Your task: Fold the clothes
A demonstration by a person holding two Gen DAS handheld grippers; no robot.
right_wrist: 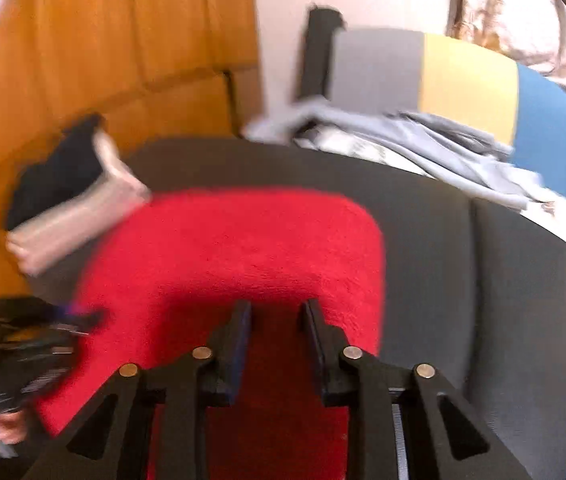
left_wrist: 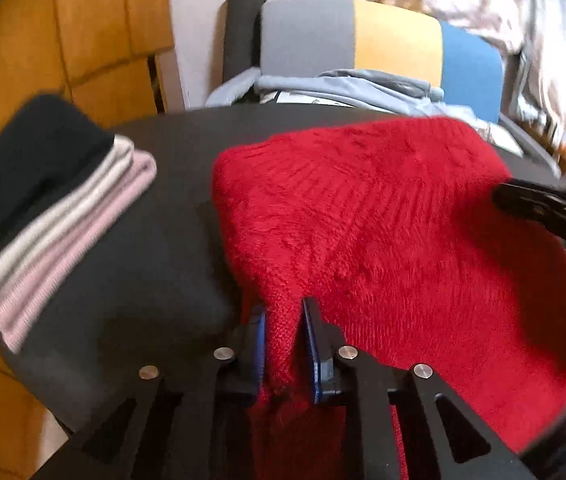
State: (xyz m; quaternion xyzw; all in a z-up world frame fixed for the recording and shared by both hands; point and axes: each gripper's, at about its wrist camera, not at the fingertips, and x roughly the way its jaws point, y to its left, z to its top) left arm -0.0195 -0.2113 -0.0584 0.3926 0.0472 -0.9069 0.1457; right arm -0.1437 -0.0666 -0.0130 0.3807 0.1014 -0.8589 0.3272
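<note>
Left hand-held gripper (left_wrist: 283, 344) pinching sweater (left_wrist: 383, 220) edge; right hand-held gripper (right_wrist: 277, 344) gaping apart above it. Handling soft, limp, fuzzy knit; gripping hem corners.

We are seeing a dark table (left_wrist: 155, 248) lying in front | a gray-yellow-blue chair back (left_wrist: 383, 40) standing behind it | wooden cabinet doors (left_wrist: 83, 20) showing left | a pale curtain (left_wrist: 523, 12) hanging right.
</note>
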